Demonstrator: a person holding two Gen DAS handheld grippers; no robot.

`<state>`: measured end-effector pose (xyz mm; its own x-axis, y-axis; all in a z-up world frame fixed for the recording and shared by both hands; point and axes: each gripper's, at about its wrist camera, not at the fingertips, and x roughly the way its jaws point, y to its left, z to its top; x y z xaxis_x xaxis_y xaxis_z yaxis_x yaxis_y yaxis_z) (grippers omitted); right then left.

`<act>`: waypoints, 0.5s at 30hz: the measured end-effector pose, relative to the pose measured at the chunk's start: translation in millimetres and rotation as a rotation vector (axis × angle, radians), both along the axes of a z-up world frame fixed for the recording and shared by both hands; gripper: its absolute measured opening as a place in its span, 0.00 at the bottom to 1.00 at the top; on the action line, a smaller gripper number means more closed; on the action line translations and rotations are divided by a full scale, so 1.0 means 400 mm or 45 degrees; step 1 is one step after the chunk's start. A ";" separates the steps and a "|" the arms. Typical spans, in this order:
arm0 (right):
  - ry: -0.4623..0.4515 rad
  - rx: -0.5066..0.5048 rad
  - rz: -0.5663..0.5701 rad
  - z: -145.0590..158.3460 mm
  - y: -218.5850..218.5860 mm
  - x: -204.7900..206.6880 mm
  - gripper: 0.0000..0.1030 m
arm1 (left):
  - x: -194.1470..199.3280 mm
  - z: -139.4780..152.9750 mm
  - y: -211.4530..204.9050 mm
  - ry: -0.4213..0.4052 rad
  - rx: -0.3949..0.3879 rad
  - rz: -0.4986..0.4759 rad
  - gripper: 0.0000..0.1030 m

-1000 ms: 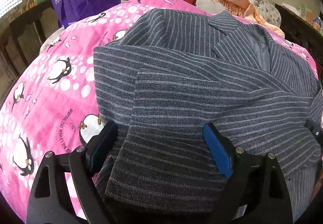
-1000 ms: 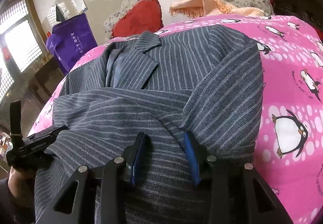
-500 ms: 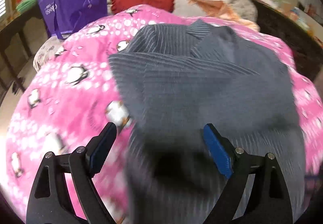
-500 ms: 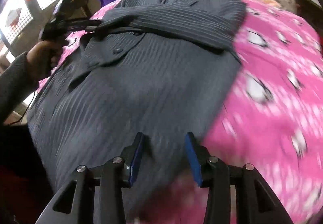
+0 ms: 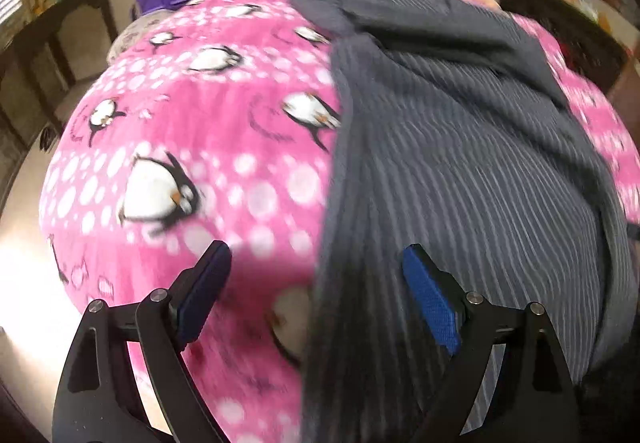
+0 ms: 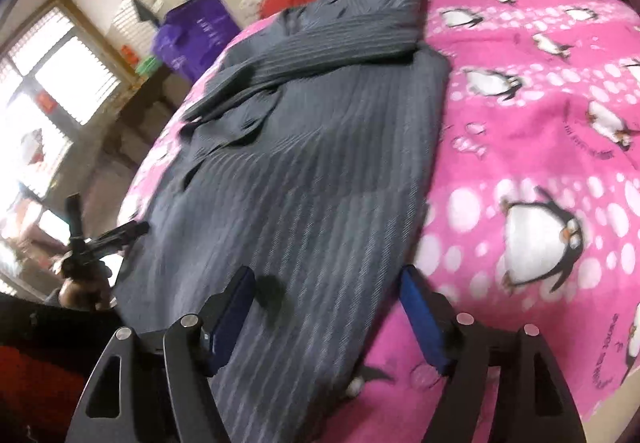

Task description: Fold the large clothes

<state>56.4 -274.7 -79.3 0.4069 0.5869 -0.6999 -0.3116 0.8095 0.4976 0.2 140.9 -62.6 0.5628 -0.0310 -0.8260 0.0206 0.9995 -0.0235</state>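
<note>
I have the grey pinstriped jacket (image 6: 320, 171) lying flat on the bed, on the pink penguin blanket (image 6: 540, 91), with its sleeves folded across the chest near the collar end. My right hand-held gripper (image 6: 326, 307) hangs over the hem near its right corner; its jaws have just been opening, the striped cloth lies under the gap between them, and neither pad presses on it. My left hand-held gripper (image 5: 316, 295) stands wide open and holds nothing, with the jacket's left edge running down between its pads. In the right view I can see it out at the hem's other side.

I judge the step in hand to be taking both hem corners for a fold toward the collar. To do it well I want each pad pair to straddle the hem edge fully, pinching every layer and none of the blanket beneath. Both corners should rise together and travel level, so the crossed sleeves stay put. The left view is blurred, so I would settle before closing.
</note>
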 end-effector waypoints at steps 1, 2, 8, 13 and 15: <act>0.037 0.053 0.081 -0.003 0.006 -0.005 0.69 | -0.009 0.002 -0.013 0.015 -0.020 -0.060 0.85; 0.043 0.081 0.120 -0.008 0.007 -0.012 0.69 | -0.016 0.000 -0.016 0.017 -0.036 -0.102 0.85; 0.081 0.279 0.043 -0.044 -0.030 0.005 0.69 | 0.052 0.008 -0.027 0.049 -0.014 -0.043 0.85; 0.061 0.219 0.055 -0.034 -0.004 0.006 0.74 | 0.091 0.002 -0.029 0.079 -0.037 0.116 0.90; 0.066 0.198 0.068 -0.033 0.004 0.007 0.78 | 0.093 -0.001 -0.033 0.080 -0.035 0.139 0.91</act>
<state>59.3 -273.1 -92.4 0.3380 0.7093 -0.6186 -0.3225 0.7047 0.6320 37.4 127.6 -63.0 0.5114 0.0048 -0.8594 -0.0908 0.9947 -0.0485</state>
